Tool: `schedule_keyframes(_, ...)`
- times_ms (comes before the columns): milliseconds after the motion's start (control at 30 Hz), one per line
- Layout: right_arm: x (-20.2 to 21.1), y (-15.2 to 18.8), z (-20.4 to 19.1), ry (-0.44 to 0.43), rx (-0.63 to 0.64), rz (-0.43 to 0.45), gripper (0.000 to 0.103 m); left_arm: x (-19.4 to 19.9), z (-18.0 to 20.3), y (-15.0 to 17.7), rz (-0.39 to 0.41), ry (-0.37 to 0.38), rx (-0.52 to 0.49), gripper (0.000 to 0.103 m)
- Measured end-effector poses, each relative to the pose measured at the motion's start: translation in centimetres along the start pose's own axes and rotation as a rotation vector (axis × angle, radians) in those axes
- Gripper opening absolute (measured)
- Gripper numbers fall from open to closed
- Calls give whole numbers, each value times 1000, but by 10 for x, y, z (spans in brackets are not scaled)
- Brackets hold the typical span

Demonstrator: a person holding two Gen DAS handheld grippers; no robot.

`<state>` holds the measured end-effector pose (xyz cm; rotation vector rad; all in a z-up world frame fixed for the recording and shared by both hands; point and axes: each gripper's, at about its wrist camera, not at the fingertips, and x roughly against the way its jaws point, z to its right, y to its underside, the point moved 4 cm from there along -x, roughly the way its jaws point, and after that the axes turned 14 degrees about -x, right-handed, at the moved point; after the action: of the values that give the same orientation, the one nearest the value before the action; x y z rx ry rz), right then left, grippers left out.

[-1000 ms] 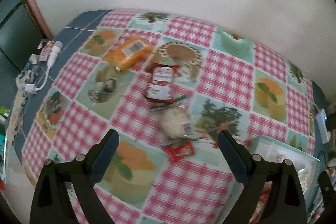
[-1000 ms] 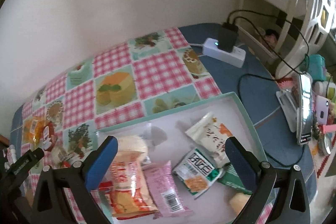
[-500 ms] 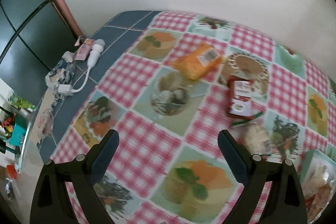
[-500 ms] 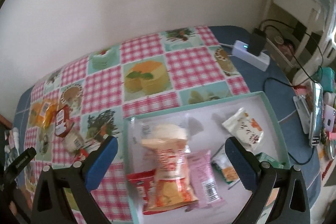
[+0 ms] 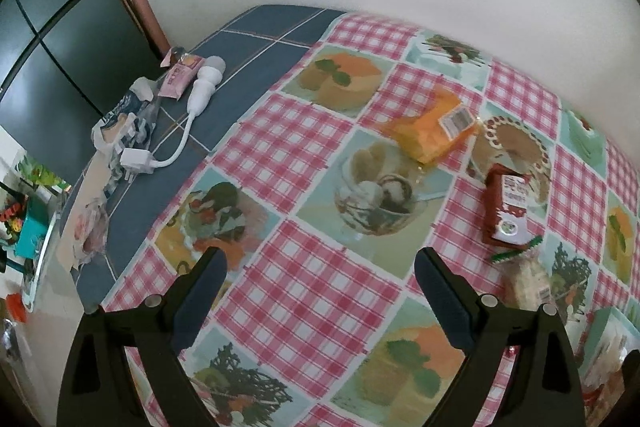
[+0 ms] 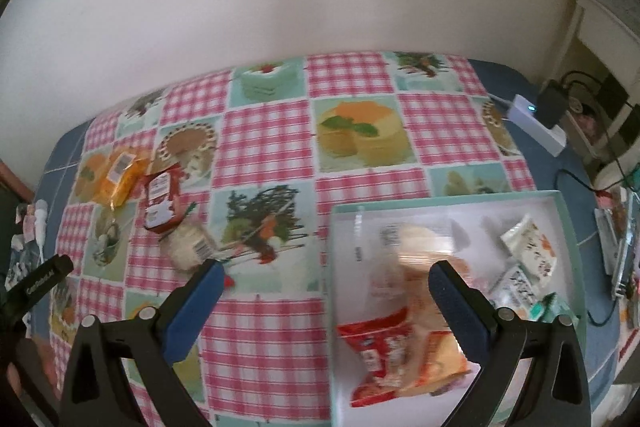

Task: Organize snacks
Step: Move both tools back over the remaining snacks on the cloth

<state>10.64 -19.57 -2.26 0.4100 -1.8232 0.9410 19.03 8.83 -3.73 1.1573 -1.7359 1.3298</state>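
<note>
Three snacks lie loose on the checked tablecloth (image 6: 272, 155), all on the far left side of the pale green tray (image 6: 568, 227): an orange packet (image 5: 434, 131), a red packet (image 5: 506, 213) just beside it toward the tray, and a clear bag of pale puffed snack (image 6: 188, 247) touching the red packet's near end. A scrap of something red shows behind the right claw's left finger; what it is cannot be told.

Inside the tray I count about six packs, some overlapping and blurred: a red pack (image 6: 376, 343), a yellow-orange bag (image 6: 432, 355) lying over it, a clear pack of pale rounds (image 6: 416, 243), two white sachets (image 6: 528, 247) at the tray's right side and a green one at its right edge.

All of these look light, soft and crinkly. The film is likely slippery, and the puffed contents would crush under a hard pinch, so my judgement is to take each by its sealed end seam or across a flat edge with gentle pressure.

The left gripper (image 5: 320, 287) is released, jaws wide with only tablecloth between them, well left of the tray. The right gripper (image 6: 326, 291) is also released, straddling the tray's left wall, holding nothing
</note>
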Motion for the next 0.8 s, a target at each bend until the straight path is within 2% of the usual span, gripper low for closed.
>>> schedule_keyframes(467,-33,12,-38,-43,47,-54,103,-28,-15,-8,-40,32,42,95)
schedule_keyframes(800,-69,29,-55,-40,83,-131,103,-53,16,-7,-107,95,-28,95)
